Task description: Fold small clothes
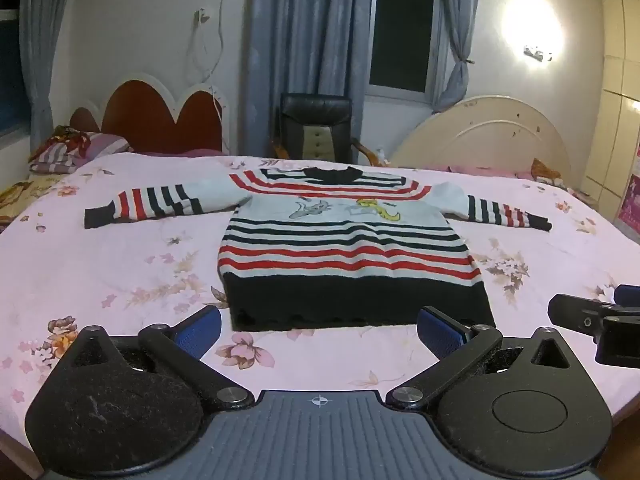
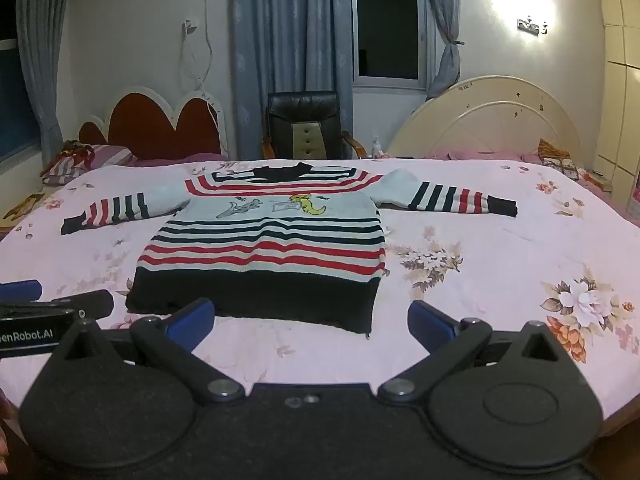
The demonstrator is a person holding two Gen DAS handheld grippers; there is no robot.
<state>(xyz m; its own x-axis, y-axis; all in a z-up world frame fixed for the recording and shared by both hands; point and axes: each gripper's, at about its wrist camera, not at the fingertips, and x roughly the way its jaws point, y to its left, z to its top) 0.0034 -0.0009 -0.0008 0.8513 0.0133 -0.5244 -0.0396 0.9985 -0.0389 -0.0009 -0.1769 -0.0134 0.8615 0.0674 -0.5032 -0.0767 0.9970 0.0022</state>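
Note:
A small striped sweater [image 1: 344, 248] lies flat on the pink floral bedspread [image 1: 120, 272], front up, both sleeves spread out sideways, its black hem nearest me. It has red and navy stripes and cartoon figures on the chest. My left gripper [image 1: 318, 330] hovers open just short of the hem, nothing between its blue pads. The right gripper [image 2: 310, 322] is open too, near the hem's right part of the same sweater [image 2: 264, 240], and holds nothing. Each gripper shows at the edge of the other's view.
The bed's near edge runs just under both grippers. A red heart-shaped headboard [image 1: 160, 120] and striped pillow [image 1: 72, 152] stand at the back left. A black chair [image 1: 316, 128] and a cream headboard [image 1: 480, 136] are behind the bed.

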